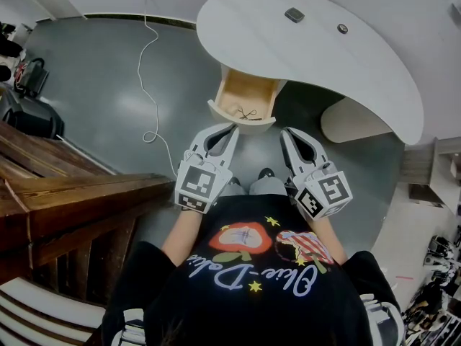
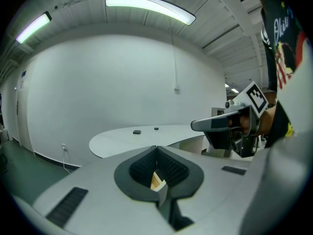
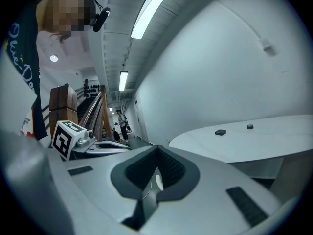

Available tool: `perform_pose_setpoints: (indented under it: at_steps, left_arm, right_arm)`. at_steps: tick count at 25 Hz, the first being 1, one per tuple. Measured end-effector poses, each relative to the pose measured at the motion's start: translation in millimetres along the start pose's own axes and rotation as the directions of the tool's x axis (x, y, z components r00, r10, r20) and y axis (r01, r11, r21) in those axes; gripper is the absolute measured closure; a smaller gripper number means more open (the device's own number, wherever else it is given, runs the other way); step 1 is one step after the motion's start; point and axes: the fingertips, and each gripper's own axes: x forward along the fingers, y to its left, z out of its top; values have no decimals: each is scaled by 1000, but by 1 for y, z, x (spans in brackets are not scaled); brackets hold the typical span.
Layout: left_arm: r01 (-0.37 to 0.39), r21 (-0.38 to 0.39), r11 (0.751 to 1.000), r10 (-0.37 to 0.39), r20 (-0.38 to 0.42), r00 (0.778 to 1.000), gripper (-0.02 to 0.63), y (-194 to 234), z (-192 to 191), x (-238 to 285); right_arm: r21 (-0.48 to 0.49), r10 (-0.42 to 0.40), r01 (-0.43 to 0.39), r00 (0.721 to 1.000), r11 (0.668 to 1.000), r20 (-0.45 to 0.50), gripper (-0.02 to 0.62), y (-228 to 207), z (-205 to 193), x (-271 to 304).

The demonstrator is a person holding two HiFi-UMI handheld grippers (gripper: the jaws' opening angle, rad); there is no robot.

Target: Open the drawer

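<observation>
1. Person's black printed T-shirt [image 1: 252,280], nearest the head view's bottom edge; bare forearms reach forward from it.
2. Left gripper [image 1: 232,130], grey two-jaw tool with a marker cube: jaws clenched tip to tip, grasping nothing; a sliver of pale wood shows past them in the left gripper view.
3. Right gripper [image 1: 286,132], same make, beside the left: jaws likewise closed together, empty.
4. Pale wooden drawer [image 1: 245,99]: stands open, projecting from under the tabletop, just beyond the left gripper's tips; contact cannot be told. A thin dark wiry item [image 1: 248,114] lies inside.
5. White curved tabletop [image 1: 360,63], above the drawer, bearing a dark rectangular block [image 1: 294,14] and a small dark round piece [image 1: 342,29], apart.
6. White cable [image 1: 148,71], trailing over the grey floor [image 1: 94,78], left of the table.
7. Brown wooden staircase [image 1: 65,193], far left.
</observation>
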Motion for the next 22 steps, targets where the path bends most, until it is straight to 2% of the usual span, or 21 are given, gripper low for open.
perform_pose_setpoints:
  at_steps: [22]
  left_arm:
    - [-2,-4,1000,2,3,1000,601,-2,-3,-3]
  right_arm:
    - [-10,-18,18,1000,1000,1,595,0,0,-6]
